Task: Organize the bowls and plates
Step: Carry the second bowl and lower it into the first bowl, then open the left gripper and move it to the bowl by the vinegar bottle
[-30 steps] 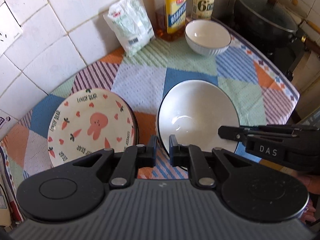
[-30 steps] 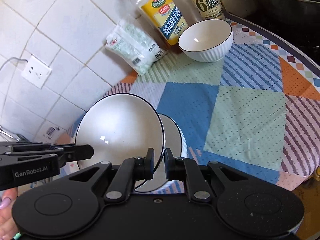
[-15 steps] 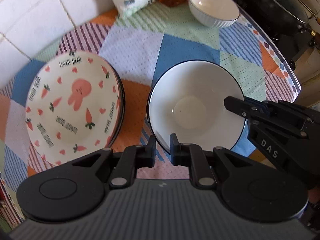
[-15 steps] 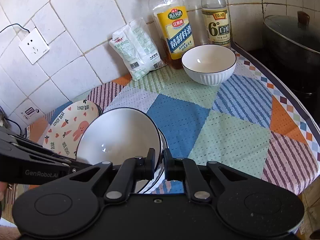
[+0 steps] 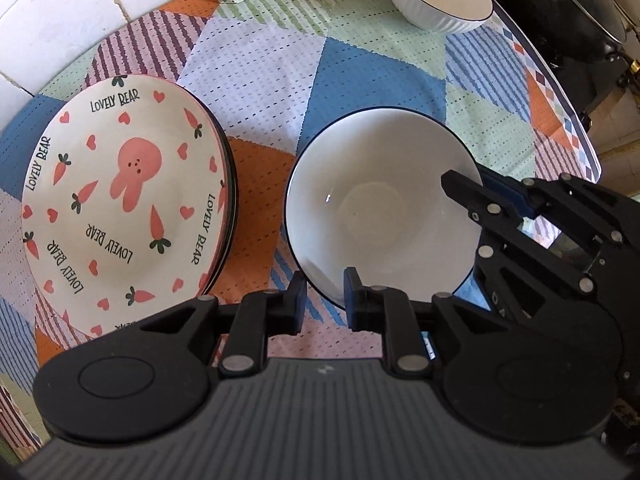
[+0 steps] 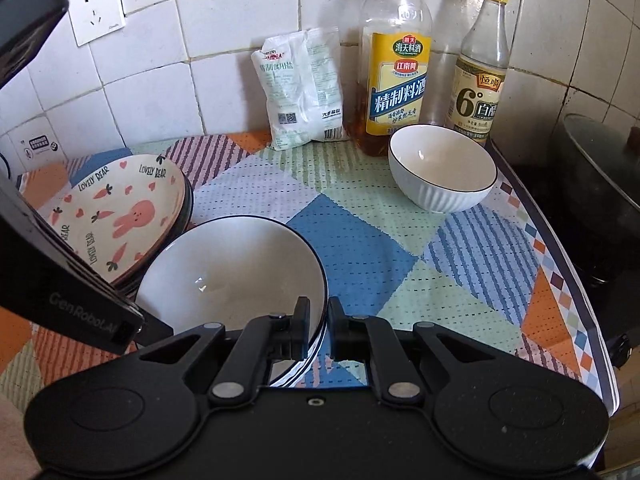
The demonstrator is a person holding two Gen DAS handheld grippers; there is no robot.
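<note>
The bowl [image 5: 384, 208], white with a thin dark rim, sits at the middle of the patchwork cloth [image 5: 256, 64], nested on a second like bowl whose rim shows just under it in the right wrist view. Seen from the left wrist camera, a stack of plates [image 5: 120, 208] lies at its 9 o'clock, just beside it and apart; the top plate carries a pink rabbit, carrots, hearts and the words LOVELY BEAR. The left gripper [image 5: 325, 300] points down at the bowl's 6 o'clock edge. Its jaws are opening, with the rim between them, and the pads do not seem to press on it. At the bowl's 3 o'clock the right gripper [image 5: 464, 192] reaches in, its jaws pinched on the rim, one finger [image 5: 476, 196] lying over the inner wall. In the right wrist view that same pinch [image 6: 318, 320] shows at the near edge, both bowls' rims between the pads. A smaller ribbed bowl [image 6: 442, 168] stands well apart at 1 o'clock, near a salt bag [image 6: 304, 88], a yellow-labelled bottle [image 6: 396, 64] and a vinegar bottle [image 6: 482, 68] against the tiled wall [image 6: 224, 4]. A dark lidded pot [image 6: 600, 184] sits at 3 o'clock.
</note>
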